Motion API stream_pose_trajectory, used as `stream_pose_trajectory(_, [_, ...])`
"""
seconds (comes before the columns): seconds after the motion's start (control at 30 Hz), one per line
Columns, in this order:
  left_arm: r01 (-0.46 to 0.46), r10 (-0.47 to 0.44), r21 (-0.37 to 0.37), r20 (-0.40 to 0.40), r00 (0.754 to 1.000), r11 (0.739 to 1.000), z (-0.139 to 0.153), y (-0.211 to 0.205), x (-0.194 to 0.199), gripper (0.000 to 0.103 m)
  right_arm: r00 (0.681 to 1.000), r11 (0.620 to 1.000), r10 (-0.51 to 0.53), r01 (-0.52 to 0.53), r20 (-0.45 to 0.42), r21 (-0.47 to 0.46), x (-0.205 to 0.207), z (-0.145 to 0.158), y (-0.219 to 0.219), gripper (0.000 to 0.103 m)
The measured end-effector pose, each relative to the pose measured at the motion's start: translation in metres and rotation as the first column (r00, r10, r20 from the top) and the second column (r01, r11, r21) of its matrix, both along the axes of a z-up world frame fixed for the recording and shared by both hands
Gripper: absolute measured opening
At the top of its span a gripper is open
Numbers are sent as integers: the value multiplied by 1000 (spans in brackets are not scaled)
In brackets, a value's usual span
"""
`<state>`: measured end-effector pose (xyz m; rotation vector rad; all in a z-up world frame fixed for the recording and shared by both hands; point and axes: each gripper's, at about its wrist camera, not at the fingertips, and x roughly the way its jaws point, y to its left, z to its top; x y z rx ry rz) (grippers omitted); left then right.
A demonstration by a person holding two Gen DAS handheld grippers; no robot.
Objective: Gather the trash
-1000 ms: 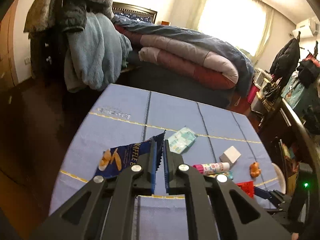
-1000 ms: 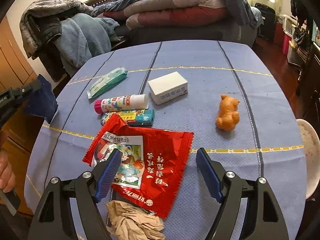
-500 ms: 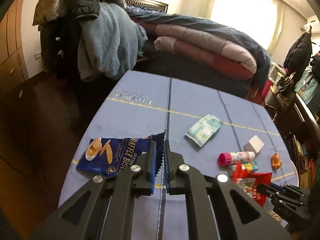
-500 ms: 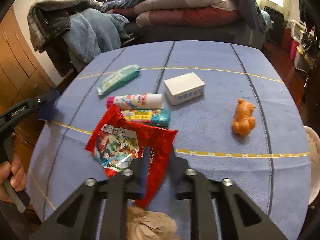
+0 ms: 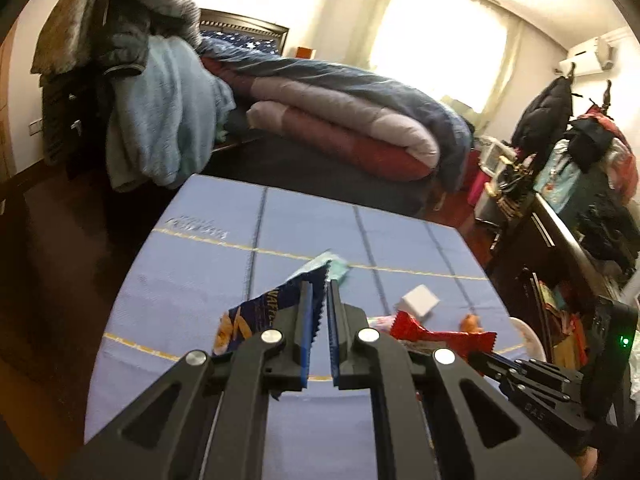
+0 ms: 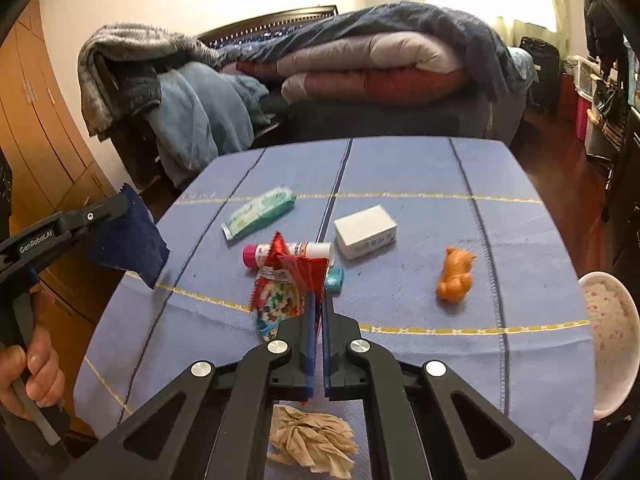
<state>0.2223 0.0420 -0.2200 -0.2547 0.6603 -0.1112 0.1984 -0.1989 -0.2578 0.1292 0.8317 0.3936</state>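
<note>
My left gripper (image 5: 319, 292) is shut on a dark blue waffle biscuit wrapper (image 5: 264, 312), which hangs off the table to the left of its fingers. In the right wrist view the same wrapper (image 6: 128, 236) dangles from the left gripper (image 6: 120, 204) at the left edge, beyond the table's side. My right gripper (image 6: 319, 300) is shut on a red snack wrapper (image 6: 286, 288), lifted and crumpled above the blue cloth. The red wrapper (image 5: 436, 334) also shows at the right of the left wrist view. A crumpled brown paper ball (image 6: 310, 440) lies on the cloth under my right gripper.
On the blue tablecloth (image 6: 420, 172) lie a green tissue pack (image 6: 258, 216), a white box (image 6: 365, 231), a pink-capped tube (image 6: 296, 250), a teal tube end (image 6: 335, 278) and an orange toy figure (image 6: 456, 276). A white bowl (image 6: 612, 336) sits at the right edge. A bed with quilts (image 6: 380, 68) stands behind.
My right gripper has shut on the red wrapper and raised it off the cloth. The left gripper kept its hold and lifted the blue wrapper higher.
</note>
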Motion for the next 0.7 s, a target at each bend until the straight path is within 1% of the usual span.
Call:
stream_pose_trajectory(0.3, [77,-77,-3,64,995,997,26,-31,-8,9,996,997,-61,58,64,51,-12,24,-30,3])
stream_pose_trajectory(0.37, [86,-87,20,75,993,996,31,-39,-9,10,994,996,-75,70,75,61,-15,27,-37,3])
stream_pose_trajectory(0.4, [84,-88,53,66,994,995,30,-44,-8,11,994,995,-79,74,78,64,-16,28,-40,3])
stream_pose_trajectory(0.43, [84,-88,97,37,995,992,26,-50,-5,15,993,995,-85,79,80,67,-17,29,-42,3])
stream_pose_trajectory(0.47, [83,-86,110,24,996,991,23,-51,-4,22,993,994,-90,85,81,71,-19,30,-45,3])
stream_pose_trajectory(0.5, [72,-72,121,0,997,990,15,-51,-2,26,992,994,-92,87,80,73,-19,30,-46,3])
stream_pose_trajectory(0.53, [64,-61,123,-31,998,990,6,-49,-1,33,992,993,-94,88,79,75,-20,30,-47,3])
stream_pose_trajectory(0.57, [63,-56,120,-62,997,991,-2,-47,0,43,992,993,-94,89,78,74,-21,29,-48,3])
stream_pose_trajectory(0.63, [69,-55,102,-131,990,992,-23,-47,0,56,993,993,-93,87,75,77,-22,28,-50,3])
stream_pose_trajectory(0.67, [78,-61,106,-150,987,991,-30,-49,0,56,993,993,-92,86,74,78,-21,28,-50,3])
stream_pose_trajectory(0.7, [92,-69,130,-171,983,987,-40,-54,-1,57,993,993,-91,85,74,78,-21,28,-50,3])
